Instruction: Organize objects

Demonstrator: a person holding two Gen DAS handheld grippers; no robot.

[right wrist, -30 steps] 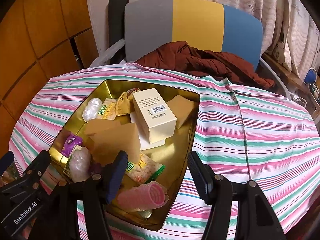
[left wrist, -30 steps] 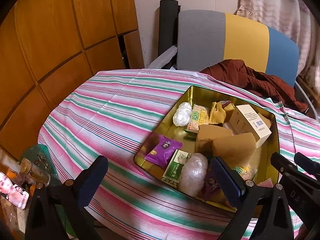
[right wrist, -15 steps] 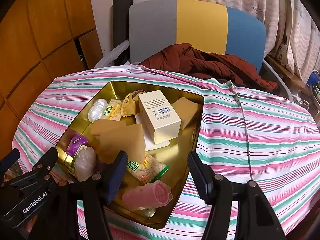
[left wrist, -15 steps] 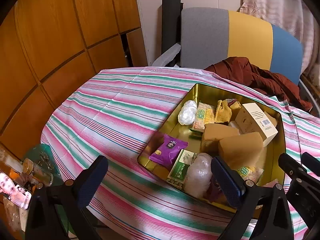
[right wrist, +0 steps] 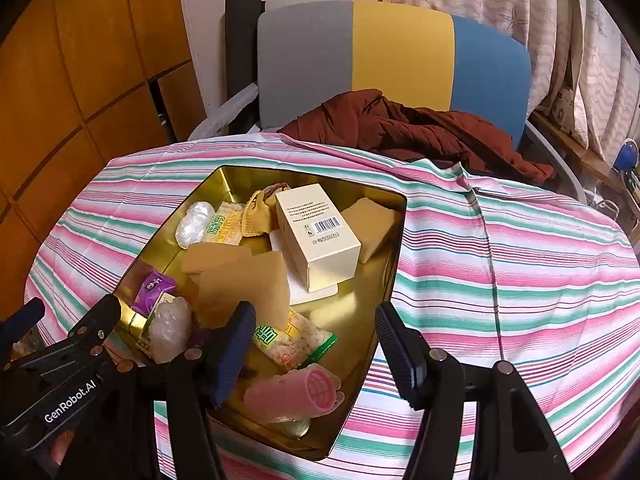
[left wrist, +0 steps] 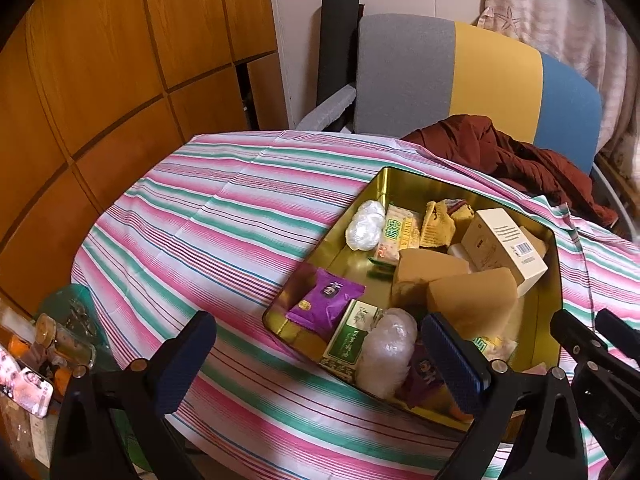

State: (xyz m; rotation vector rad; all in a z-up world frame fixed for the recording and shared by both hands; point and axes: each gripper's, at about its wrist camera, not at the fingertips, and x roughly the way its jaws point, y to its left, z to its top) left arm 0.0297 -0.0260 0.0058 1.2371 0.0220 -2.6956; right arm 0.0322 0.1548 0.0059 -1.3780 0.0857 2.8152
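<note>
A gold tin tray (left wrist: 384,184) (right wrist: 400,240) sits on the striped tablecloth, filled with several items: a cream box (right wrist: 318,236) (left wrist: 504,244), tan sponge wedges (right wrist: 244,288), a purple packet (left wrist: 326,298), a green packet (left wrist: 352,336), a white plastic bundle (left wrist: 386,352) and a pink hair roller (right wrist: 296,392). My left gripper (left wrist: 320,360) is open and empty above the tray's near left corner. My right gripper (right wrist: 316,352) is open and empty above the tray's near edge, over the roller.
A grey, yellow and blue chair (right wrist: 392,56) stands behind the table with a dark red jacket (right wrist: 412,128) on it. Wooden wall panels (left wrist: 100,60) are at left. Bottles and clutter (left wrist: 52,344) sit low left, beyond the table edge.
Both grippers have pulled back and risen slightly, so the tray looks smaller and farther. Both stay open. Nothing in the tray has moved.
</note>
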